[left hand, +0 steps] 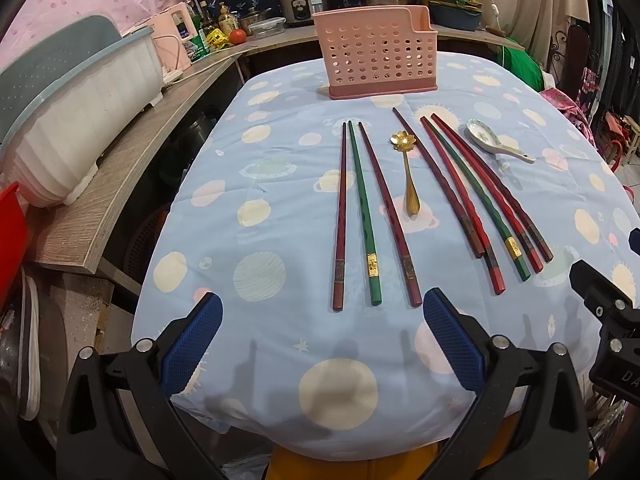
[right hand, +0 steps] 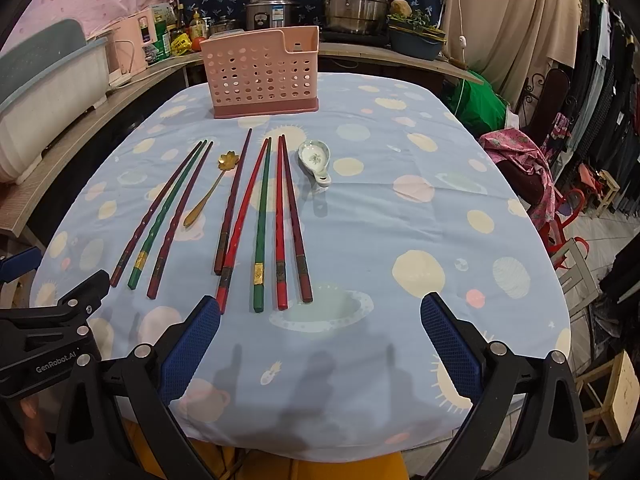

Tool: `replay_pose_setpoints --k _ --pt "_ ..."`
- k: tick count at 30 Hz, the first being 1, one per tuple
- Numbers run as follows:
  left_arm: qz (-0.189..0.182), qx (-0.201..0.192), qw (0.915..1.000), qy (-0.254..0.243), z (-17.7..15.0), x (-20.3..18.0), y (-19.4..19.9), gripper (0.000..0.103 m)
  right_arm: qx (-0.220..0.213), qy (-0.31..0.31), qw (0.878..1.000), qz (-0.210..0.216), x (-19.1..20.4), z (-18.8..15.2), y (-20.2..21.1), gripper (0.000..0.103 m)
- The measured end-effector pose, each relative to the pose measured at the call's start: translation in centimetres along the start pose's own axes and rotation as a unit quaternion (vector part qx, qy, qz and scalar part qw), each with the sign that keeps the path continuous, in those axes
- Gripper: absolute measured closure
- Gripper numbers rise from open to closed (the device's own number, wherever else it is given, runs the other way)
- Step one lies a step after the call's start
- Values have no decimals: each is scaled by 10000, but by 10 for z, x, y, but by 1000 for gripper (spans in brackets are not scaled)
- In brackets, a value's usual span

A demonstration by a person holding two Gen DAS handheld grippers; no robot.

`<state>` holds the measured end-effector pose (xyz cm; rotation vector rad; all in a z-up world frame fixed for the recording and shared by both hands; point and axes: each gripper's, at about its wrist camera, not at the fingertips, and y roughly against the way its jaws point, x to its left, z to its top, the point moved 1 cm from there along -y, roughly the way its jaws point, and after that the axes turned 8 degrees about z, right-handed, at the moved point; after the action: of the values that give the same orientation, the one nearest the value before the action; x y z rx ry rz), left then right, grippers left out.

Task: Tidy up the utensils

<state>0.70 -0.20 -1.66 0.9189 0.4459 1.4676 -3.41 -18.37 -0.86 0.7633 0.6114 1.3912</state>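
- Left hand-held gripper is held released above the near edge of the tabletop, blue pads spread wide, nothing between them.
- Right hand-held gripper is likewise released and empty; the left unit is seen at its left margin.
- Three chopsticks (dark red, green, dark red) are laid just ahead of the left hand-held gripper, butt ends nearest, tips pointing away.
- Five more chopsticks are fanned ahead and slightly left of the right hand-held gripper, close together, some touching or crossing near the butts.
- A gold flower-bowl spoon lies between the two groups; a ceramic soup spoon lies farther out, beside the far tips of the five.
- Judged handling: chopsticks light, stiff, lacquered and likely slippery; best pinched across the thicker square butt near the decorated band. The gold spoon is thin and flat to the cloth, so its handle is the likely hold. The ceramic spoon is judged fragile and is best taken by its short handle.
- The pink perforated utensil holder stands upright at the far end, well beyond all utensils; nothing is seen through its holes or above its rim, so it looks empty.
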Motion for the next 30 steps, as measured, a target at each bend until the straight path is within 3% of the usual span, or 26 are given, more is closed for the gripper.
replay_pose_setpoints --k 30 --pt "-20 20 10000 6 -2 -1 0 7 3 -3 10000 6 0 -1 0 7"
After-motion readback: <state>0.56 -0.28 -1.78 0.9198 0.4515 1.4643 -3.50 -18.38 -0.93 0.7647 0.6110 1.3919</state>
